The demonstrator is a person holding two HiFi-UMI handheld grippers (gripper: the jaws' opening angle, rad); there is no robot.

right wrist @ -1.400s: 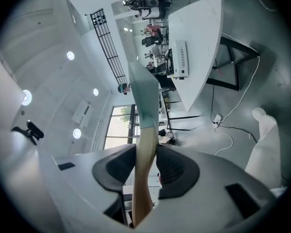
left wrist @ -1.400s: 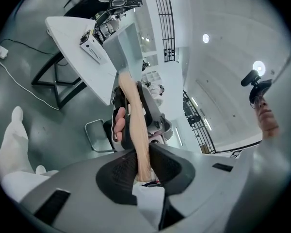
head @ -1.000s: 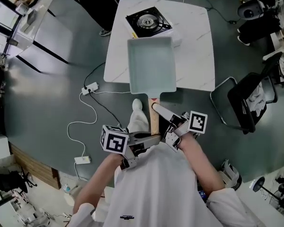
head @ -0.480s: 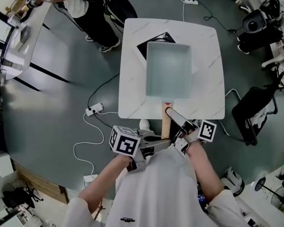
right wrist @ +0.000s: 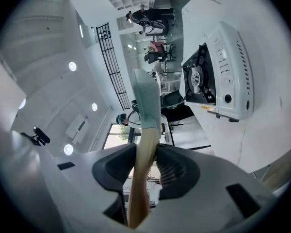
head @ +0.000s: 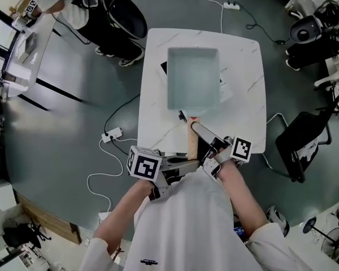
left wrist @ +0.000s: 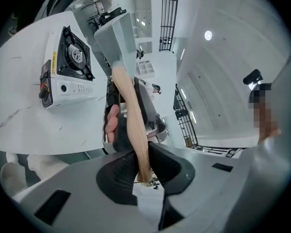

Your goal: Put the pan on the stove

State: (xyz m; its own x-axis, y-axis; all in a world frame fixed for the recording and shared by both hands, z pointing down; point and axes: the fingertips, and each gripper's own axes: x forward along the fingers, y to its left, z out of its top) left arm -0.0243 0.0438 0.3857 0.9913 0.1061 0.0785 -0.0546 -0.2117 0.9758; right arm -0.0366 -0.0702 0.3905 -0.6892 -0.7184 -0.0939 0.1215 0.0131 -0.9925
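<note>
A lab workspace: floor power strips (head: 112,134), office chairs (head: 302,145), equipment benches (head: 22,49).

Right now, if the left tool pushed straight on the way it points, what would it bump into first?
Most likely the right tool, clamped on the same light wooden pan handle just ahead of the left tool; exact depth is hard to judge.

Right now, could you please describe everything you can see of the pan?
The pan is rectangular and pale grey-green, with low walls and nothing inside. It has a straight handle that looks like light wood. It is held level over the stove, hiding most of it from above, over the white table. The left gripper and right gripper both clamp the handle.
</note>
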